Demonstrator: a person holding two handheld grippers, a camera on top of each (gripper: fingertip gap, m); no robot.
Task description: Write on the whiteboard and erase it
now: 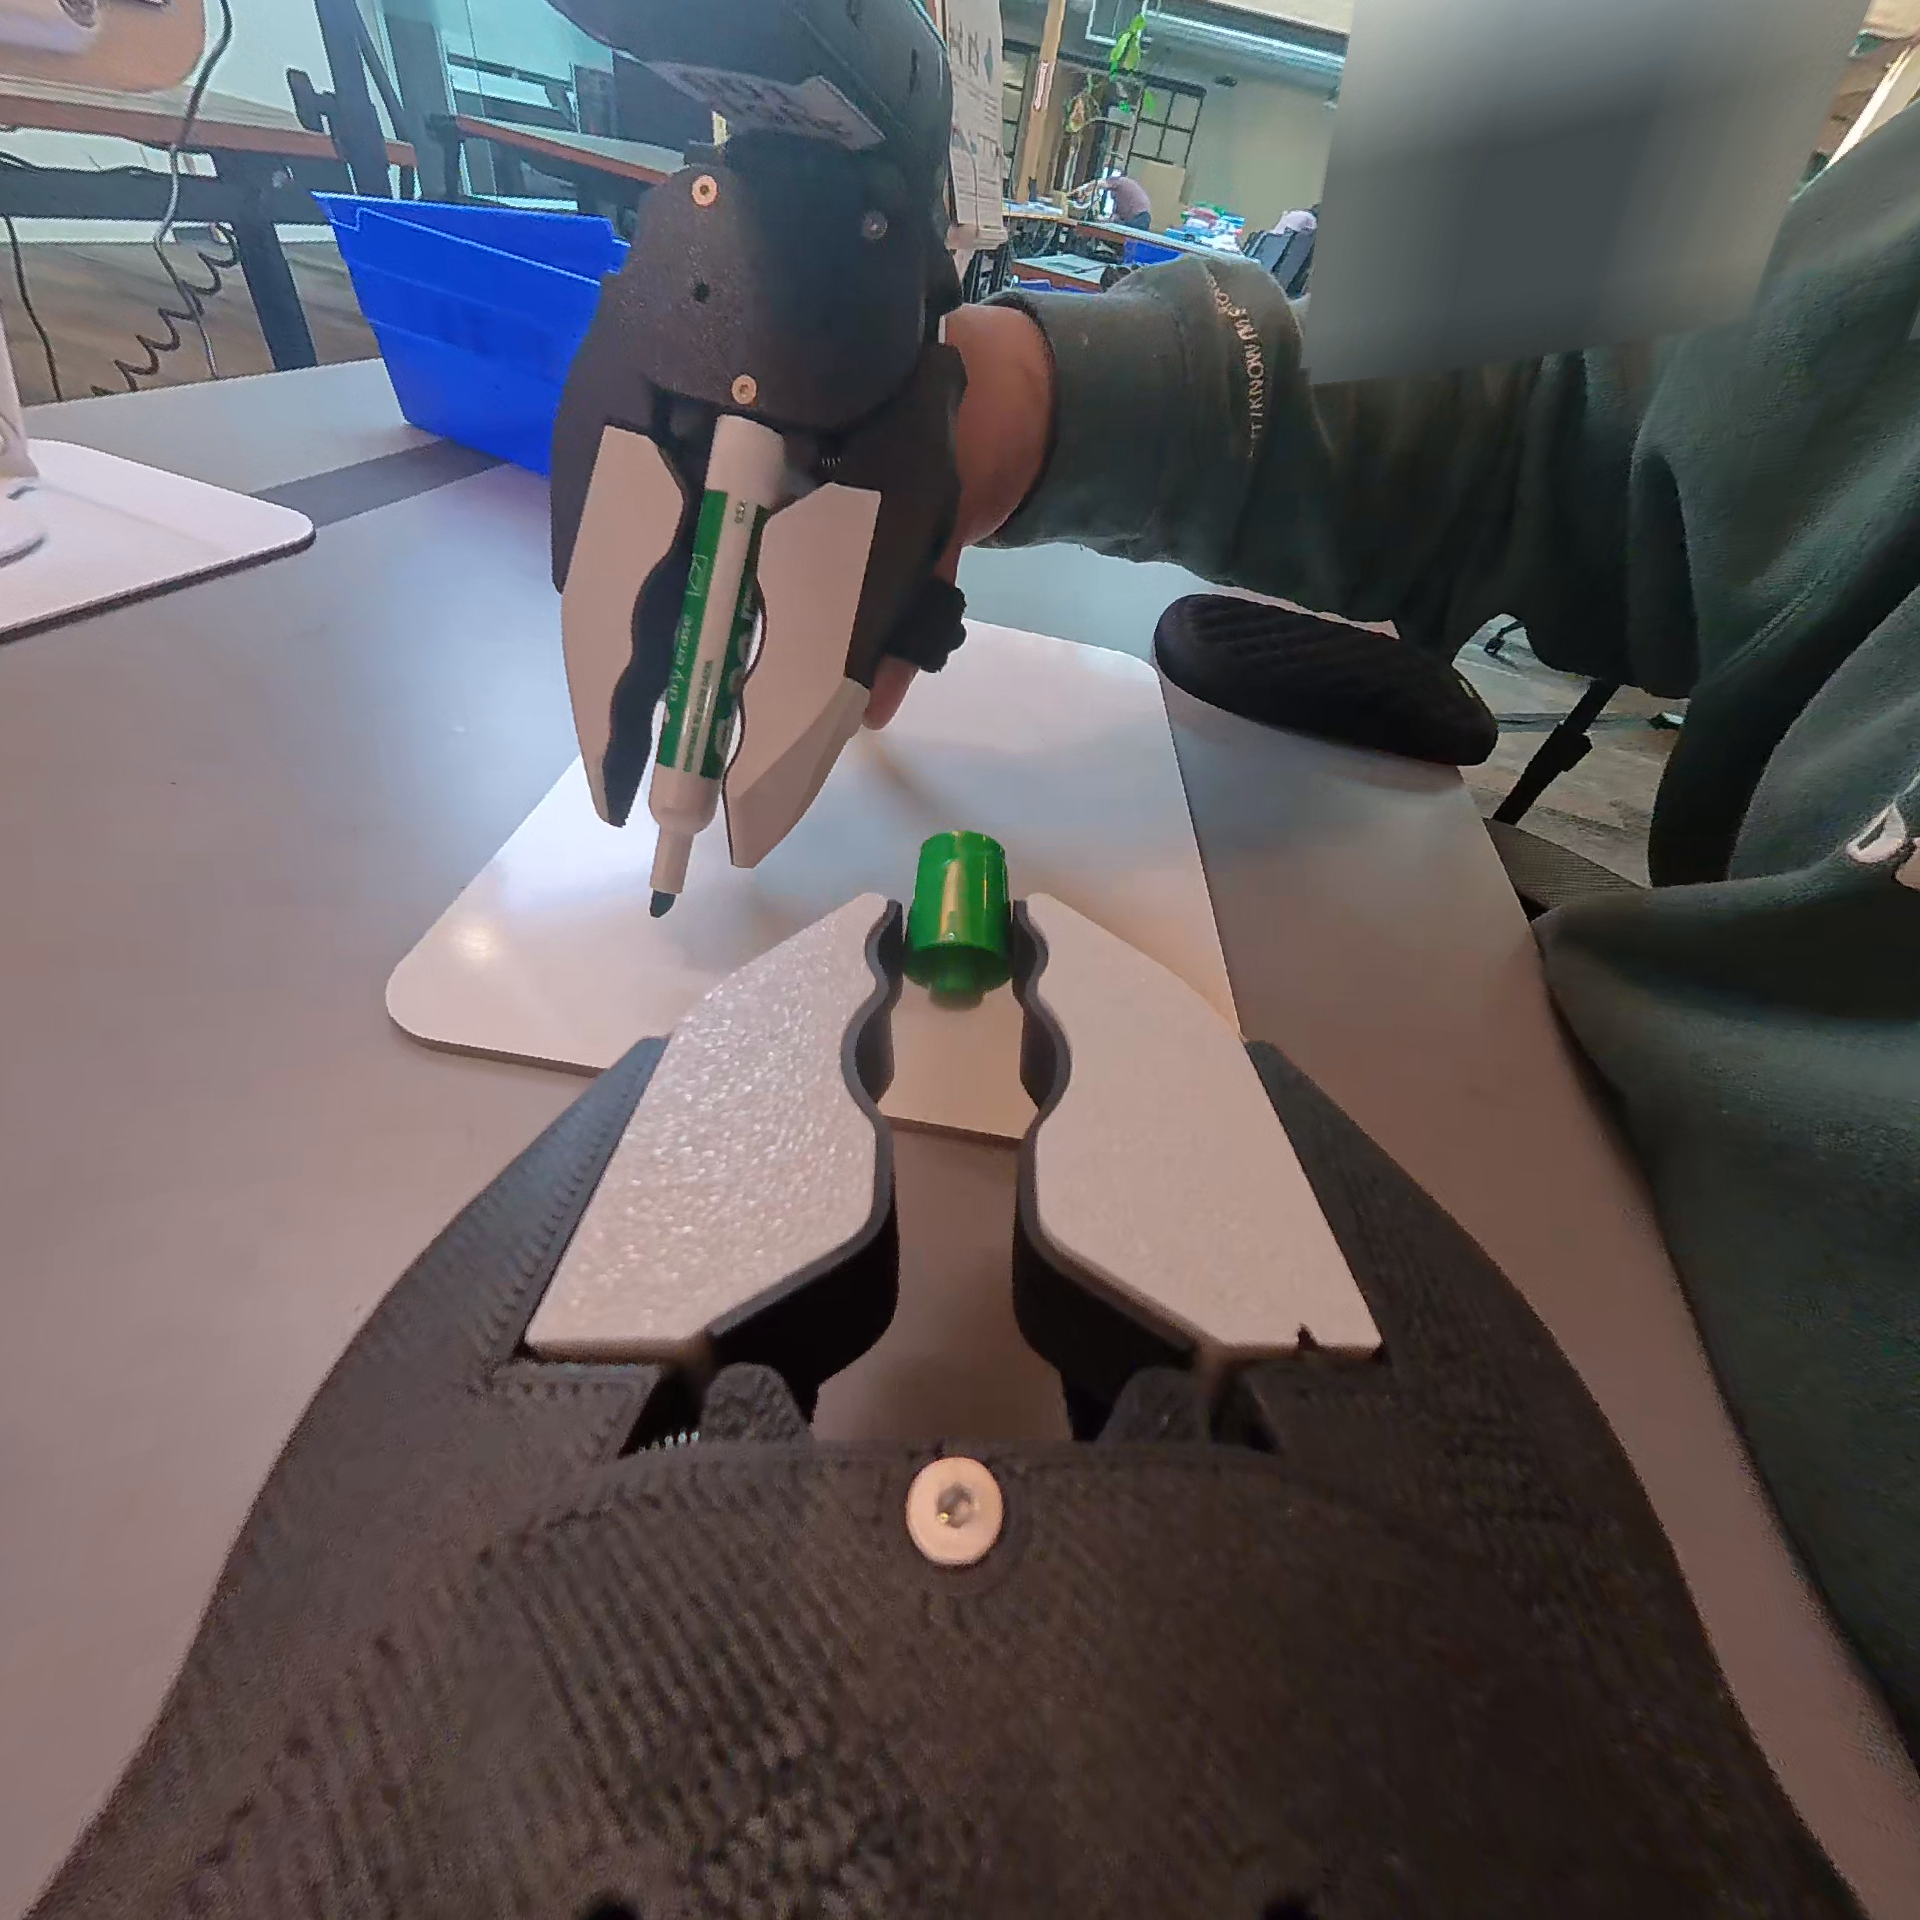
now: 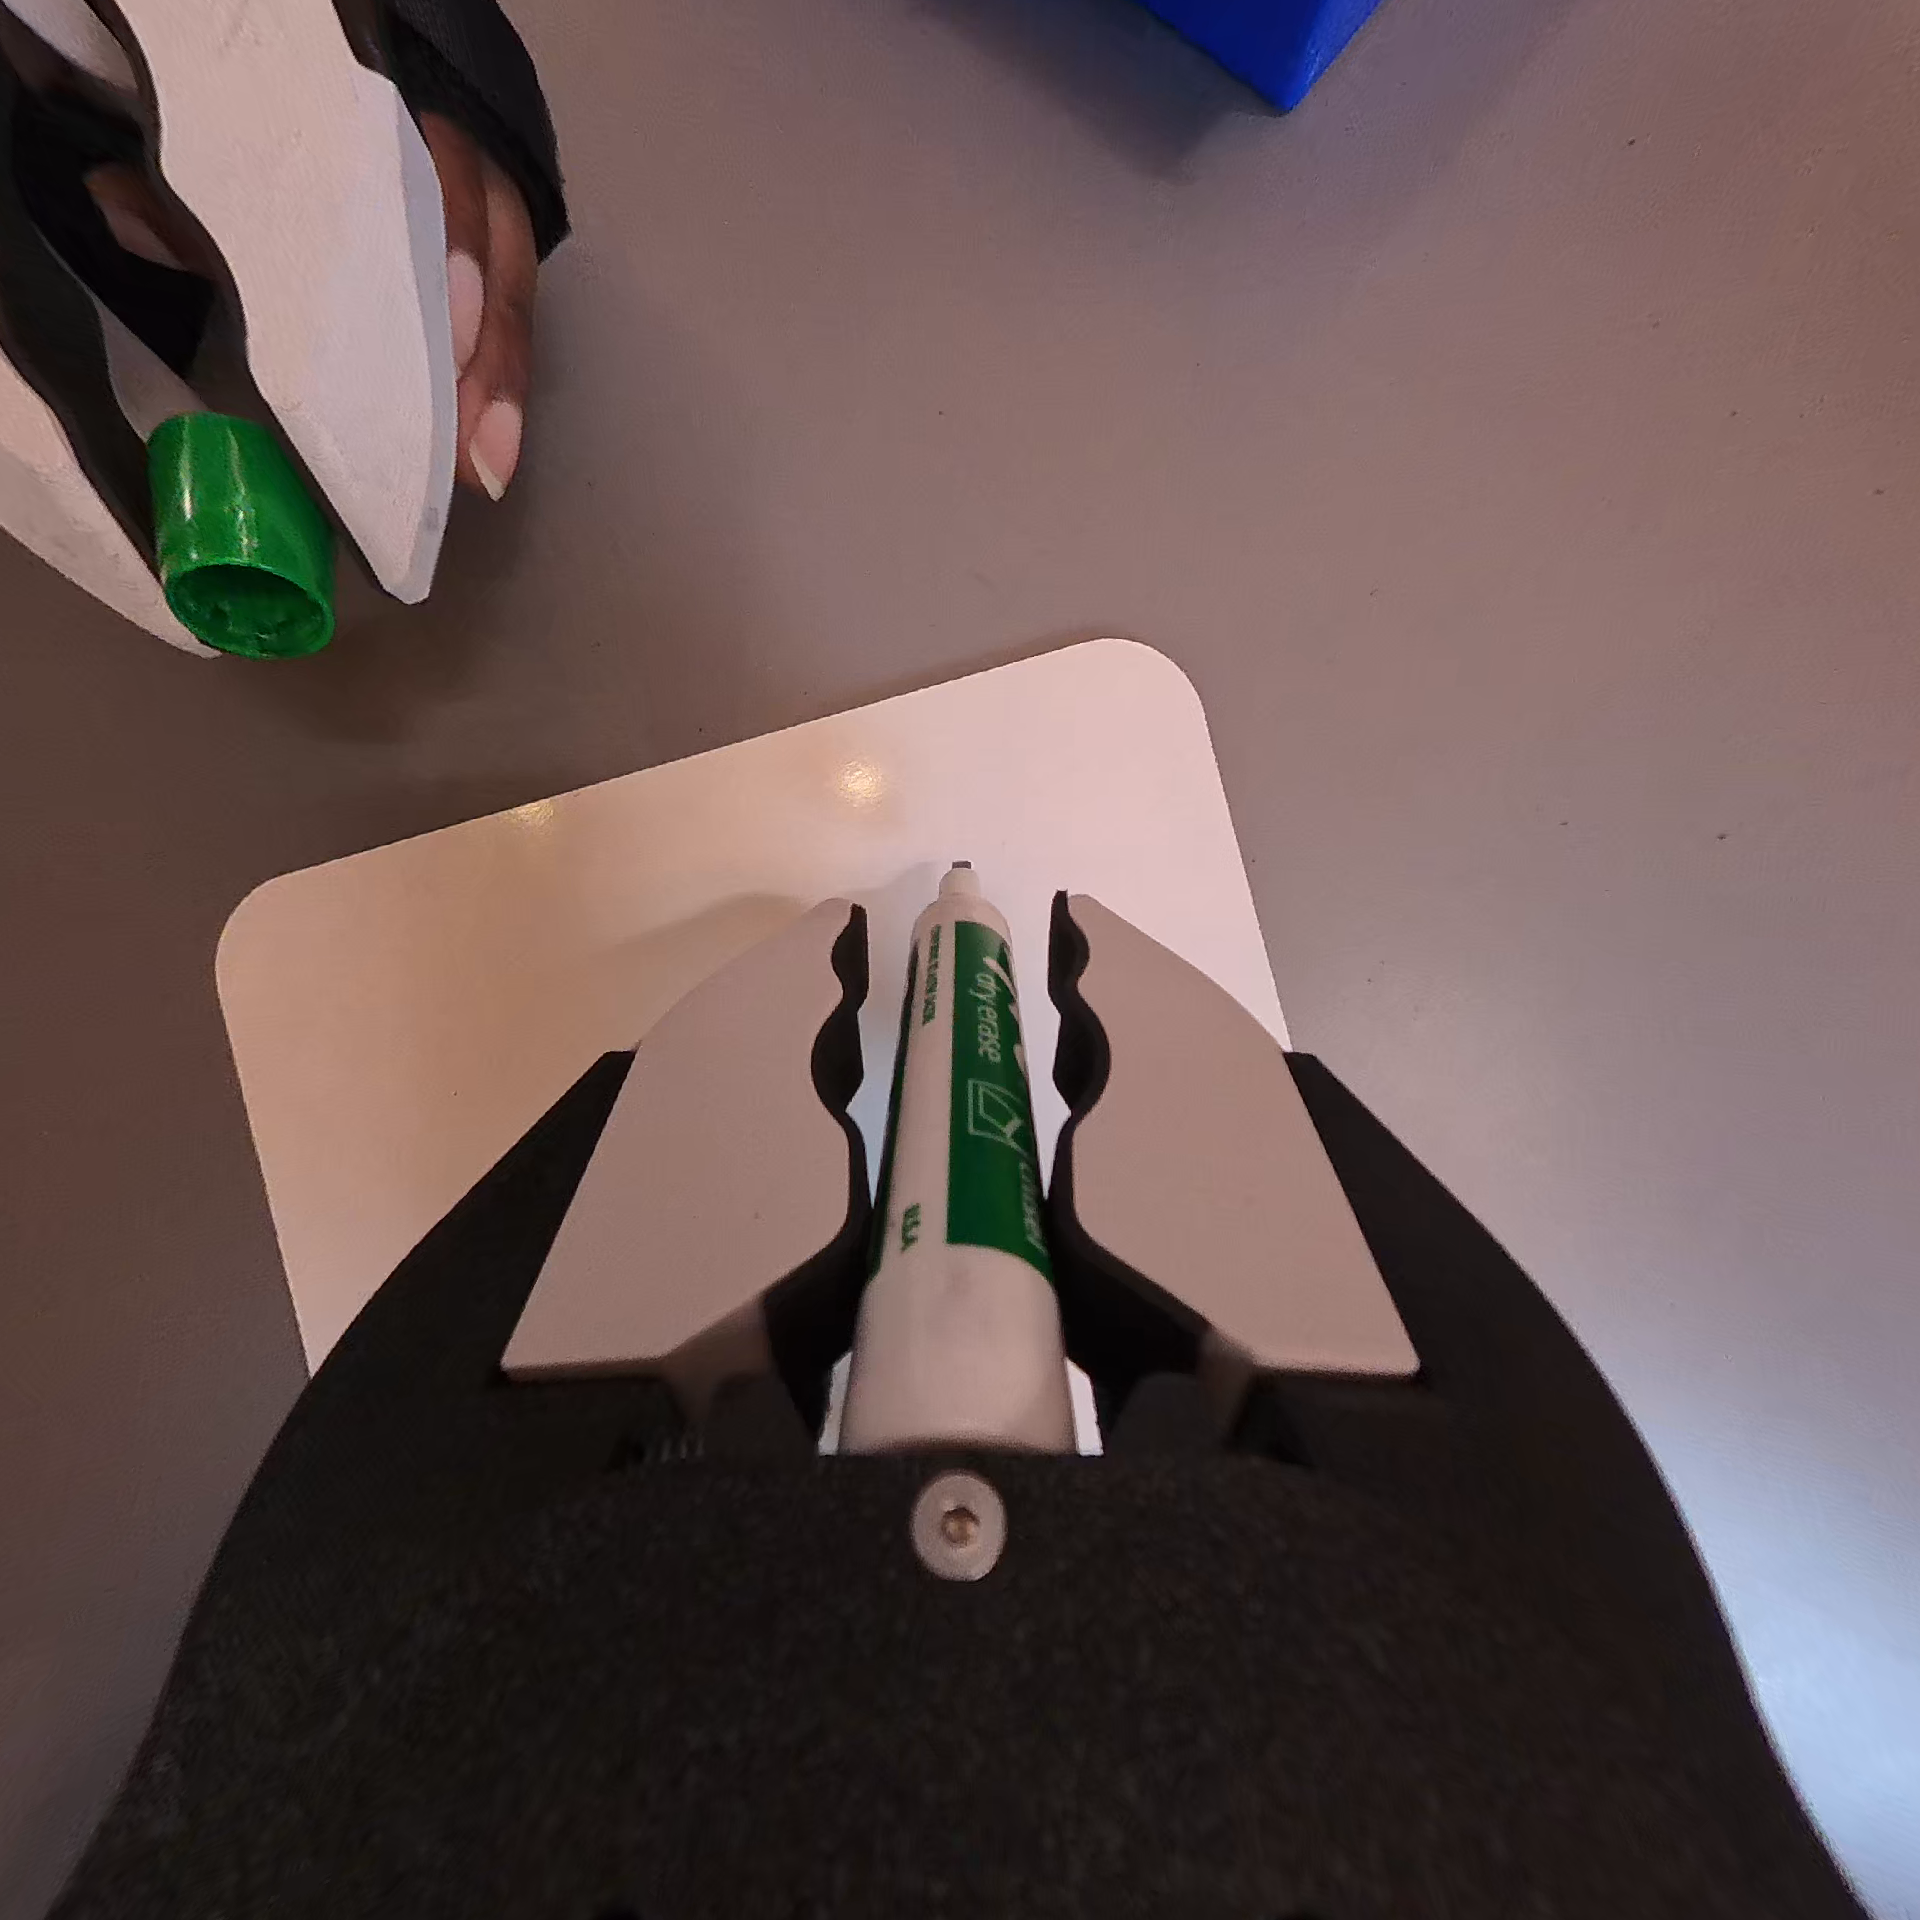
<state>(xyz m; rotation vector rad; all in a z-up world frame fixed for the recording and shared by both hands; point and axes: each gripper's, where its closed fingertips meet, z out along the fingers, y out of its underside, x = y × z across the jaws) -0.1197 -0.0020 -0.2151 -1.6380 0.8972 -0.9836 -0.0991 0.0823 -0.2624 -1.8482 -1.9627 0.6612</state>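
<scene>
A small white whiteboard (image 1: 935,748) (image 2: 520,997) with rounded corners lies flat on the grey table. Its surface looks blank. My right gripper (image 2: 956,914) (image 1: 686,821) is shut on an uncapped green dry-erase marker (image 2: 966,1143) (image 1: 707,644). The marker points tip down, with the tip just above or at the board. My left gripper (image 1: 956,914) (image 2: 281,592) is shut on the green marker cap (image 1: 956,914) (image 2: 244,551) at its fingertips, off the board's corner.
A blue plastic bin (image 1: 468,301) (image 2: 1278,42) stands on the table beyond the board. A white flat base (image 1: 135,530) lies at the far left. A person's green sleeve (image 1: 1455,468) and a black chair armrest (image 1: 1320,675) are at the right.
</scene>
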